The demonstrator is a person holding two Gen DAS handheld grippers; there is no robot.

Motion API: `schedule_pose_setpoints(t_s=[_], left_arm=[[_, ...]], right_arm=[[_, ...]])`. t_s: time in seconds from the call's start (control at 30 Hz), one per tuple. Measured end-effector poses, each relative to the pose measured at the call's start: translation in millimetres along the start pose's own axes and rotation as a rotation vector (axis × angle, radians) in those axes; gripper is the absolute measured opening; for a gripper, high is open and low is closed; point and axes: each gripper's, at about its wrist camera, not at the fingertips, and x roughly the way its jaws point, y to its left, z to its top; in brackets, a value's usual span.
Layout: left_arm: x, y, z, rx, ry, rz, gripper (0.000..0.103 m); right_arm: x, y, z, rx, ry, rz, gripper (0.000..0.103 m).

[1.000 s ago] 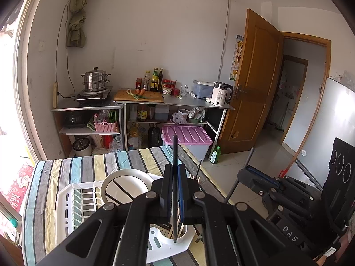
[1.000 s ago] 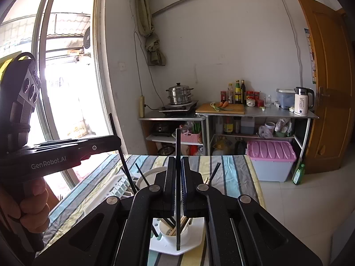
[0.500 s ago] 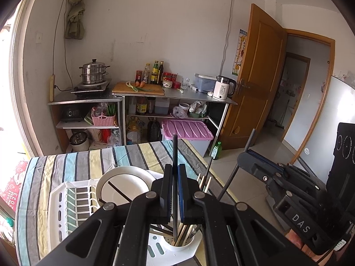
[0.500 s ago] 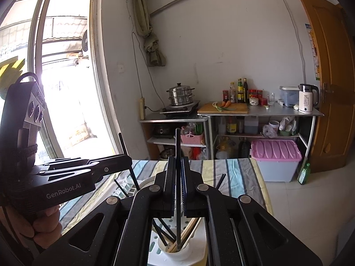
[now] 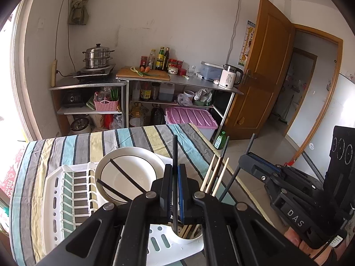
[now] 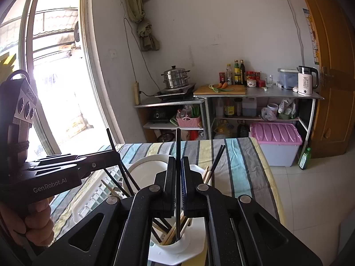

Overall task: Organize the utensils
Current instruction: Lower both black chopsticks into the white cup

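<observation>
The left gripper (image 5: 175, 190) is clamped on one upright black chopstick (image 5: 175, 155), its lower tip inside the round white utensil cup (image 5: 188, 240) at the near end of the white plastic dish rack (image 5: 55, 199). The right gripper (image 6: 178, 186) pinches a second black chopstick (image 6: 178, 146), its tip among the wooden and black chopsticks (image 6: 170, 235) standing in that cup. A white round plate (image 5: 126, 173) sits in the rack just behind the cup.

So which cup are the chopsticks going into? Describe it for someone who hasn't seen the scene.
On the striped tablecloth sits a white plastic dish rack holding a white plate. At the rack's near corner stands a round white utensil cup, the only container bristling with black and pale wooden chopsticks.
</observation>
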Motion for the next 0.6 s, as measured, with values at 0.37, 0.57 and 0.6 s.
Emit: schedule_pose_setpoints(t_s=[0.37,0.57,0.6], left_arm=[[4.3,5.1,-10.6,-0.003,0.009,0.013,0.004],[1.8,2.8,-10.8,0.005,0.005,0.017,0.005],[0.6,1.9,-11.5,0.008,0.002,0.016,0.005]], right_arm=[[5.6,-6.7,-5.8,0.007,0.025,-0.011,0.004],[7.1,-7.3,-4.2,0.0,0.051,-0.008,0.005],[6.3,-6.6,-4.6,-0.005,0.051,-0.013,0.005]])
